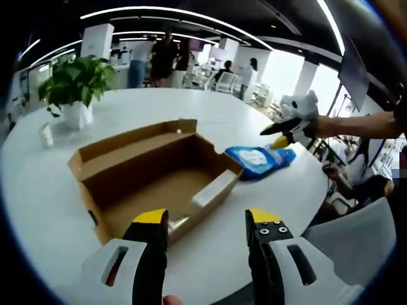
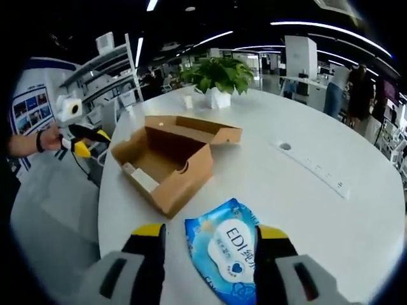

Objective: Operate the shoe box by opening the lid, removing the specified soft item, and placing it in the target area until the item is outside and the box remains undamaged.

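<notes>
Pack (image 2: 230, 254), the blue soft one, lies flat on the table (image 2: 331, 210), outside the box (image 2: 168, 162), just beside its near short end. In my right gripper view it sits between my right tongs (image 2: 210, 238), jaws apart and holding nothing; whether the right jaw touches it I cannot tell. Long axis runs roughly along the jaws, away from me. In the left gripper view the pack (image 1: 259, 159) is past the box's (image 1: 152, 178) far corner, so the right hand is nearer. Left tongs (image 1: 206, 222) are apart, empty, at the box's near side. Box lid is open, inside looks empty, no damage visible. My guess: pack is out; only the final placing remains. Plant (image 1: 76, 86) stands well behind.
</notes>
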